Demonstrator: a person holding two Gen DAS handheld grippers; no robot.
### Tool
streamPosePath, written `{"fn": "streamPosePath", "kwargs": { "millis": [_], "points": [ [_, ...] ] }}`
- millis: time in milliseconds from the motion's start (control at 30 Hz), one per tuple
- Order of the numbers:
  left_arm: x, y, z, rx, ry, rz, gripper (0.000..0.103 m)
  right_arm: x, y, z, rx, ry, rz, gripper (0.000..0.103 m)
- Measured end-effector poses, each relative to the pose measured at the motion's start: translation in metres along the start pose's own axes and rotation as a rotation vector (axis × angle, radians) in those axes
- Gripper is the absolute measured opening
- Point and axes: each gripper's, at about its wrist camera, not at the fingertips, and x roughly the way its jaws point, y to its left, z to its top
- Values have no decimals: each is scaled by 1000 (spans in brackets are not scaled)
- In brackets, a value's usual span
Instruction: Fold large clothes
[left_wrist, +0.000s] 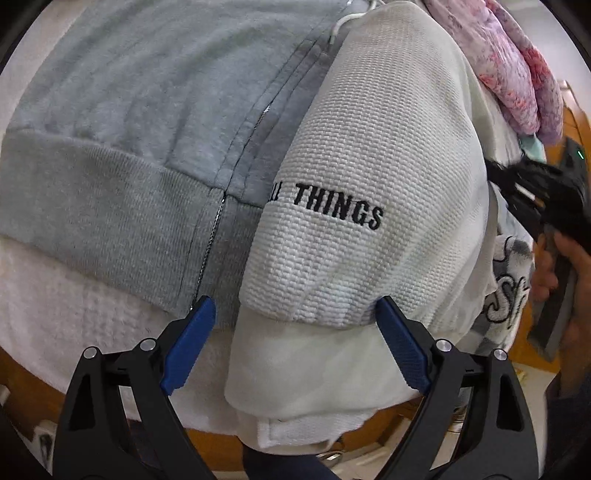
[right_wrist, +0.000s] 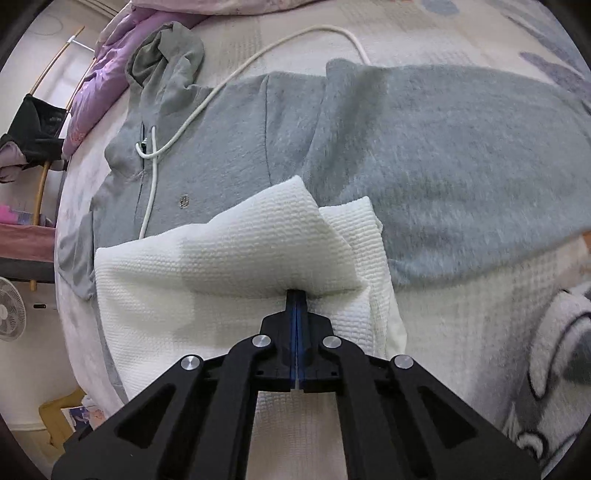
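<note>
the bed cover (right_wrist: 480, 22), pale with grey and beige patches, fills the right wrist view from 12 to 5 o'clock and carries everything else. on it lies the grey zip hoodie (right_wrist: 424, 155), spread flat across the middle, its hood bunched at 11 o'clock and its white drawstring (right_wrist: 236, 70) looping from 12 o'clock down toward the zip. in the left wrist view the same hoodie (left_wrist: 129, 110) takes the upper left, ribbed hem running from 9 o'clock toward centre, zip line slanting down to 6 o'clock.

over the hoodie's lower edge lies the white waffle-knit garment (right_wrist: 221, 266), partly folded, one flap doubled over at centre. the left wrist view shows it (left_wrist: 369, 166) from centre to 3 o'clock, with black stitched lettering reading "things".

a pink floral quilt (left_wrist: 517, 66) is heaped at 1 o'clock.

the right gripper (right_wrist: 296, 295) has its blue pads pressed together, pinching a fold of the white garment at centre. the left gripper (left_wrist: 295, 310) stands with jaws wide apart at 6 o'clock, the white garment's folded hem between them; whether the tips touch the cloth cannot be told.

a hand (left_wrist: 561, 266) shows at 3 o'clock in the left wrist view.
</note>
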Motion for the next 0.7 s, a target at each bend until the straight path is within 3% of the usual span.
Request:
{"fn": "streamPosePath", "kwargs": {
  "millis": [67,133,267,333,467,567,700],
  "points": [
    [-4,7,-1,-19,-5,-35,89,-13,3,-15,-9,3,32,6],
    [-7,10,-4,-23,-1,-56,89,-21,4,-46,-27,66,67,6],
    [-6,10,-13,-26,15,-100,89,-7,-9,-106,-12,206,17,6],
    [-2,10,-16,-38,23,-110,89,11,-30,-131,13,227,-15,0],
    [18,13,-28,-78,56,-166,89,28,-56,-137,130,198,48,0],
    [32,18,-33,-86,117,-171,89,29,-56,-135,114,194,50,0],
    [38,11,-37,-59,97,-173,89,30,-56,-138,125,160,64,0]
  ]
}}
